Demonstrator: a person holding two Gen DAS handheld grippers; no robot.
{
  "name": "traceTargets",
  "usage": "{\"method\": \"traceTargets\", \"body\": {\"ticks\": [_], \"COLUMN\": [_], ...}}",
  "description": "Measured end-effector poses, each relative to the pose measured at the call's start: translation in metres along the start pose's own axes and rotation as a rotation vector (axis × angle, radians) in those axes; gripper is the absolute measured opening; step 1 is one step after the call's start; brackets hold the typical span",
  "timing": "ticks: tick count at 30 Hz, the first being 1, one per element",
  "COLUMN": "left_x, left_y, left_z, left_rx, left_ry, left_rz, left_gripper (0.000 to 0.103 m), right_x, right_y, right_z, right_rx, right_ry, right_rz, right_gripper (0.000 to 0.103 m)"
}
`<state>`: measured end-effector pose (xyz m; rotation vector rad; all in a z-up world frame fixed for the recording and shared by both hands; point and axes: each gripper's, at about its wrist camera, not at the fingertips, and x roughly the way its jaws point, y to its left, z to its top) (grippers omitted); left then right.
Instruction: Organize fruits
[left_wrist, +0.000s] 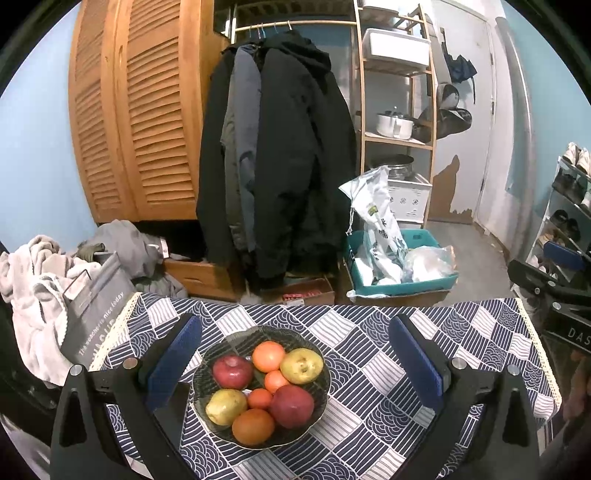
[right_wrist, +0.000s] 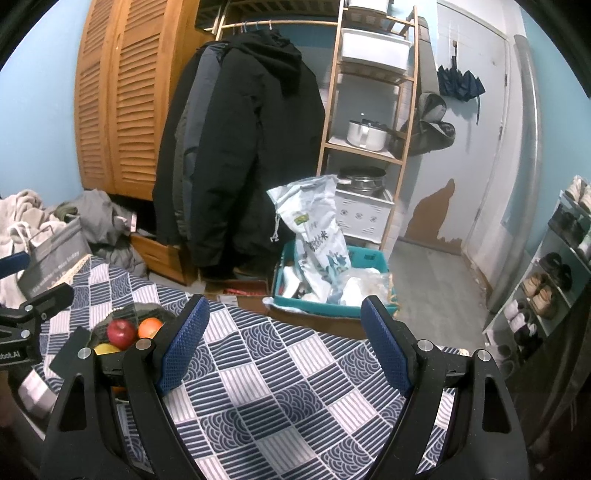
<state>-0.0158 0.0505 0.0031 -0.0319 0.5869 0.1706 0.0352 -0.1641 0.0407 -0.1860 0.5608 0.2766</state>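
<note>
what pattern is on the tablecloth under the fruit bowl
Navy and white patchwork of squares, some striped, some with wave-like arcs, on the tablecloth under the bowl. The left wrist view shows it best.

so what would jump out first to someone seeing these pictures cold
The bowl of fruit on the blue and white patterned tablecloth, piled with red apples, oranges and yellow pears, sits between the open left gripper fingers. Behind the table hang dark coats beside a slatted wooden wardrobe. The right gripper hangs open over bare cloth, the bowl off to its left.
</note>
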Motion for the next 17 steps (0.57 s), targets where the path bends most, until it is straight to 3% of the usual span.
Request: {"method": "traceTargets", "body": {"ticks": [17], "left_x": [0.0006], "left_y": [-0.004], "left_z": [-0.006], "left_rx": [-0.002], "left_ry": [0.003], "left_rz": [-0.008], "left_gripper": [0.102], "right_x": [0.0006], "right_y": [-0.0055], "right_z": [-0.0016], "right_rx": [0.003], "right_ry": [0.0], "right_rz": [0.0], "right_gripper": [0.083]}}
